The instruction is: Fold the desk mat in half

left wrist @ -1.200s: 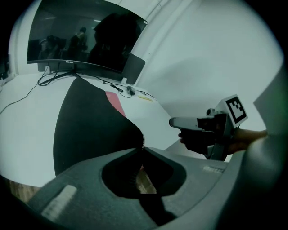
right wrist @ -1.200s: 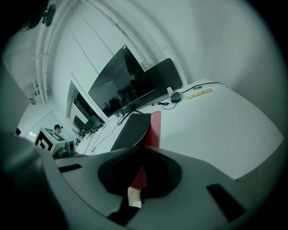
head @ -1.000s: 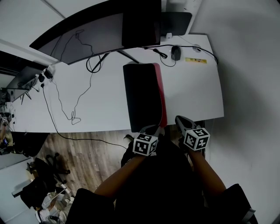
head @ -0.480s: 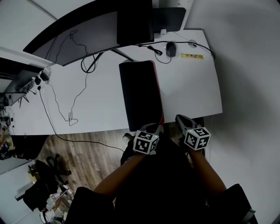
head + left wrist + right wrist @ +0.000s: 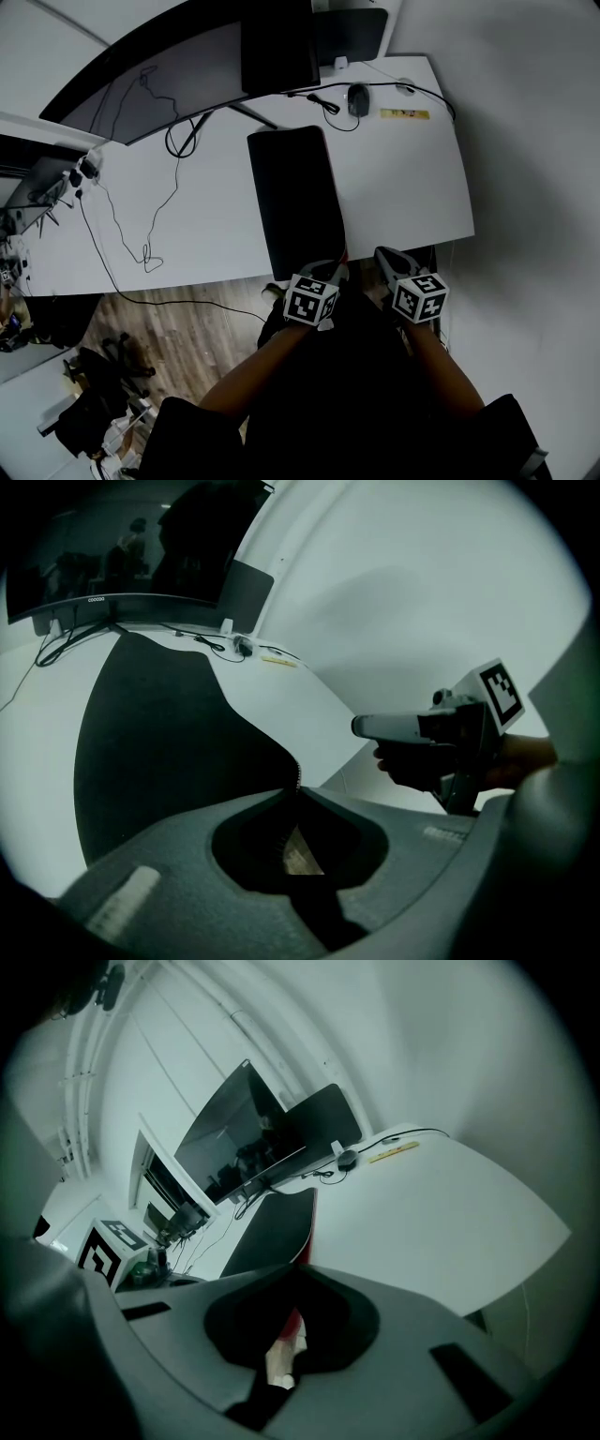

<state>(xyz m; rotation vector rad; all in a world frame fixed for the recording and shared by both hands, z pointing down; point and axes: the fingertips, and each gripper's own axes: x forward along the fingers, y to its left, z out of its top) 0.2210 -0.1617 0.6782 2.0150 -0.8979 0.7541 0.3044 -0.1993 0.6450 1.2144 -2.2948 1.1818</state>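
The desk mat [image 5: 295,202] lies folded on the white desk [image 5: 403,178] as a long black strip running from the front edge toward the monitor. A thin red sliver of its underside [image 5: 343,253] shows at the near right corner. My left gripper [image 5: 330,272] is shut on that near right edge; in the left gripper view the mat [image 5: 159,733] runs straight into the closed tips of the left gripper [image 5: 296,782]. My right gripper [image 5: 384,255] hovers at the desk's front edge, to the right of the mat and apart from it, jaws together and empty. In the right gripper view the mat [image 5: 272,1227] lies ahead to the left.
A curved monitor [image 5: 178,66] stands at the back, with a mouse [image 5: 354,97] and a yellow strip [image 5: 405,113] behind the mat. Loose cables [image 5: 150,225] trail over the desk's left half. Wooden floor and clutter [image 5: 103,412] lie below the front edge.
The red strip along the mat's right side has shrunk to a sliver as the top layer settled over it. My left gripper has shifted slightly left and down. The right gripper stayed put.
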